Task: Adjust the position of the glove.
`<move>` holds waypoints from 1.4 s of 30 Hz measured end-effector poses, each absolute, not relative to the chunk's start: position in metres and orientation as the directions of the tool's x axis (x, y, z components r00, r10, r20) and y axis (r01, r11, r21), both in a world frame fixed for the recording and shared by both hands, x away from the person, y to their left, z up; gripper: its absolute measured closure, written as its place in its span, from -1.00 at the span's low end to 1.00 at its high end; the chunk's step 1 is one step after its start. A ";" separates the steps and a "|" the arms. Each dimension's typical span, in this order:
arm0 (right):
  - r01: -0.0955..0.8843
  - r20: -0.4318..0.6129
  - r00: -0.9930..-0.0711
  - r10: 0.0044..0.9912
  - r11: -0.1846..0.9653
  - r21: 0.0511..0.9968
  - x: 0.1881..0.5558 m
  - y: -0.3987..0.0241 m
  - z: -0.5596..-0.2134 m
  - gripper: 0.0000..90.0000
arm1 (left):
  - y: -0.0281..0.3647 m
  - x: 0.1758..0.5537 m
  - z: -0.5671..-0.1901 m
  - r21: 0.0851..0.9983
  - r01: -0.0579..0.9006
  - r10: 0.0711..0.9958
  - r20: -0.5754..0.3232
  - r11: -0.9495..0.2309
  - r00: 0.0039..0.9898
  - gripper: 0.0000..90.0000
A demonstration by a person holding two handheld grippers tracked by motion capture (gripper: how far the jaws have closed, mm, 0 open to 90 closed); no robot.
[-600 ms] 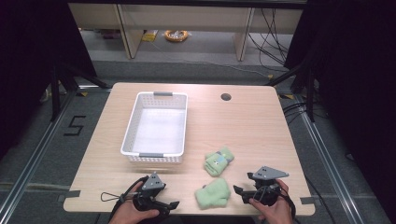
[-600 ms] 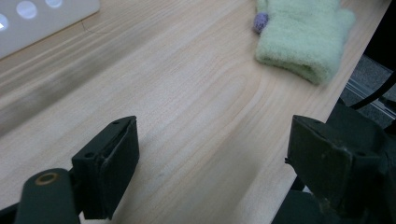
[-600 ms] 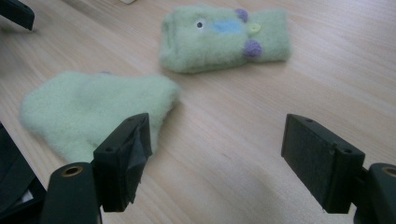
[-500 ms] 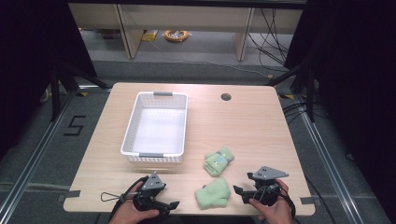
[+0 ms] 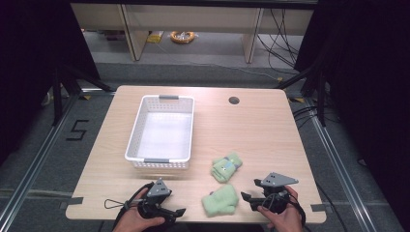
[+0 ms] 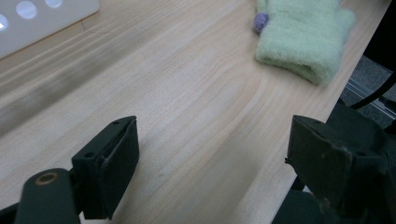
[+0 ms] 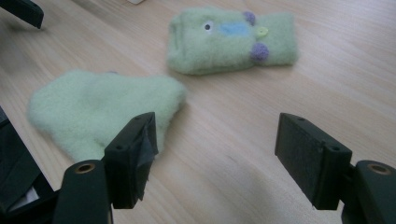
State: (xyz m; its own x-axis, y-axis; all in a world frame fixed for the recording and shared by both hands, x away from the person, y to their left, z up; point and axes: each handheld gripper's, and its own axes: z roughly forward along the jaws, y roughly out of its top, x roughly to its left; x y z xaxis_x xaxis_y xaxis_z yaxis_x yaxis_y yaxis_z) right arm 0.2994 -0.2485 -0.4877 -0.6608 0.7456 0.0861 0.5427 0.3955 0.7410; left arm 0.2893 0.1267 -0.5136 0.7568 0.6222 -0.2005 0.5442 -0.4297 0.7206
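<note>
Pale wood surface (image 5: 270, 130) carries a white basket (image 5: 162, 166) and two green mittens. Both grippers rest at the near edge, jaws spread wide and empty: left gripper (image 5: 164, 212), right gripper (image 5: 252, 198). The plain mitten (image 5: 220, 200) lies between them, just beside the right gripper; the decorated mitten (image 5: 226, 166) sits nearer the basket. A likely grasp would pinch the plain mitten's cuff squarely, keeping clear of the edge. Open room lies to the right.
</note>
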 end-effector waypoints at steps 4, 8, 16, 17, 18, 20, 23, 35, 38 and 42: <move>0.537 0.094 -0.673 0.734 0.396 0.745 0.300 -0.247 -0.489 -0.30 | 0.126 0.289 -0.514 0.719 0.548 0.625 -0.203 -0.428 0.754 -0.63; 0.527 0.087 -0.679 0.729 0.402 0.749 0.299 -0.246 -0.488 -0.27 | 0.126 0.289 -0.514 0.714 0.555 0.627 -0.210 -0.426 0.751 -0.63; 0.527 0.123 -0.707 0.696 0.403 0.749 0.297 -0.238 -0.488 -0.16 | 0.121 0.289 -0.514 0.717 0.550 0.610 -0.220 -0.428 0.762 -0.63; 0.510 0.124 -0.724 0.679 0.406 0.758 0.298 -0.237 -0.488 -0.14 | 0.119 0.289 -0.514 0.713 0.561 0.614 -0.230 -0.422 0.755 -0.63; 0.524 0.133 -0.720 0.681 0.407 0.748 0.297 -0.235 -0.488 -0.13 | 0.118 0.288 -0.514 0.716 0.561 0.610 -0.239 -0.415 0.756 -0.63; 0.507 0.109 -0.723 0.682 0.418 0.754 0.297 -0.231 -0.488 -0.09 | 0.114 0.288 -0.513 0.726 0.553 0.603 -0.239 -0.410 0.761 -0.62; 0.510 0.125 -0.739 0.661 0.429 0.746 0.296 -0.225 -0.488 -0.05 | 0.107 0.288 -0.511 0.735 0.549 0.594 -0.249 -0.398 0.765 -0.60; 0.501 0.091 -0.747 0.658 0.467 0.728 0.307 -0.209 -0.490 0.18 | 0.062 0.295 -0.509 0.750 0.495 0.527 -0.232 -0.439 0.818 -0.36; 0.511 0.101 -0.746 0.659 0.469 0.720 0.310 -0.208 -0.491 0.23 | 0.056 0.299 -0.510 0.755 0.493 0.530 -0.229 -0.434 0.817 -0.26; 0.534 0.125 -0.747 0.653 0.477 0.698 0.318 -0.203 -0.497 0.32 | 0.051 0.309 -0.511 0.752 0.482 0.524 -0.215 -0.450 0.824 -0.13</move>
